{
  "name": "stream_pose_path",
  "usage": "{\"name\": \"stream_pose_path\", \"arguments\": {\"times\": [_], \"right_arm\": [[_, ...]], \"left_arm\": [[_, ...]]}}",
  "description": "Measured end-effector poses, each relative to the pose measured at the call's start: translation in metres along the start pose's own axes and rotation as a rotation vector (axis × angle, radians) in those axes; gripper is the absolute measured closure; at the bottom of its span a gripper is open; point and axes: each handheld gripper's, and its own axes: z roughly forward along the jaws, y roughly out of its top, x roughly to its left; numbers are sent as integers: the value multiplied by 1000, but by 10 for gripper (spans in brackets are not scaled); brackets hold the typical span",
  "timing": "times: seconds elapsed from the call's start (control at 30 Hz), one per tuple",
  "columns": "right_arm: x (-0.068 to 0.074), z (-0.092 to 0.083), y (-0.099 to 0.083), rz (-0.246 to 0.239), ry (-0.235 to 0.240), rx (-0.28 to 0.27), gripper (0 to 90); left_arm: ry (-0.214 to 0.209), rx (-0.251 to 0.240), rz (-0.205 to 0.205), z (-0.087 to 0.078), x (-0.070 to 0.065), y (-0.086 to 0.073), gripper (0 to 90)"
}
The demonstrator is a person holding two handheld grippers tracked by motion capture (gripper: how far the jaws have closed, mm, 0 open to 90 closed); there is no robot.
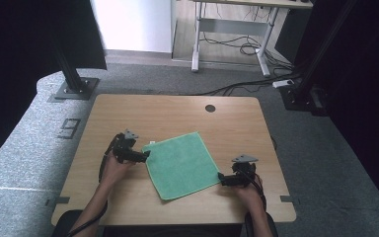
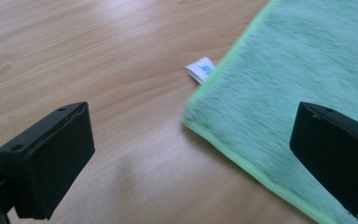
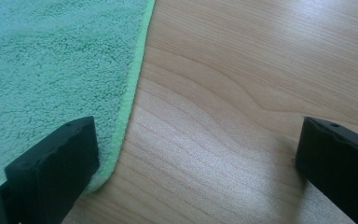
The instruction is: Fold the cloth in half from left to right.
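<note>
On the left of the wooden worktop point(image 1: 128, 108), the left gripper point(image 1: 145, 154) sits at the left corner of the green cloth point(image 1: 181, 164), held in the person's left hand point(image 1: 112, 170). Its jaws stand wide apart, released, straddling that corner: in the left gripper view one jaw is over bare wood and the other over the cloth point(image 2: 298, 70), with nothing pinched between them. A small white label point(image 2: 200, 69) with a blue mark juts from the cloth's edge just beyond the corner.

The cloth lies flat and spread out in the middle of the worktop, turned like a diamond. It is a fluffy mint-green square with a brighter green stitched hem.

At its right corner is the right gripper point(image 1: 222, 177), jaws likewise released and wide apart, one resting over the cloth's hem point(image 3: 130, 93), the other over bare wood.
</note>
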Motion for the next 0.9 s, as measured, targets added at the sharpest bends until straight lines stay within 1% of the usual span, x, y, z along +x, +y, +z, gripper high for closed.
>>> {"name": "stream_pose_path", "arguments": {"times": [0.1,0.2,0.23,0.3,0.37,0.4,0.43,0.47,0.5,0.53,0.57,0.63,0.73,0.83,0.9], "right_arm": [[0,0,0,0,0,0,0],[0,0,0,-1,0,0,0],[0,0,0,-2,1,0,0],[0,0,0,-2,2,0,0],[0,0,0,-2,2,0,0],[0,0,0,-2,2,0,0],[0,0,0,-2,2,1,0],[0,0,0,-2,2,0,0],[0,0,0,-2,2,0,0],[0,0,0,-2,2,0,0],[0,0,0,-2,2,0,0],[0,1,1,-3,4,0,0],[0,1,1,-4,7,0,0],[0,0,2,3,11,15,0],[1,-1,3,0,21,22,0]], "left_arm": [[25,16,-28,12,9,0,0],[26,23,-63,22,16,-3,0],[28,26,-64,24,17,-4,0],[49,31,-66,28,19,-5,0],[48,33,-80,31,22,-6,0],[56,27,-83,32,23,-5,0],[59,23,-80,31,24,-5,0],[77,29,-69,33,23,-4,0],[77,30,-60,33,23,-4,0],[77,28,-60,34,23,-5,0],[74,30,-63,34,23,-5,0],[56,41,-85,34,26,-4,0],[57,41,-84,34,26,-5,0],[60,40,-88,34,25,-5,0],[60,40,-89,34,25,-5,0]]}}
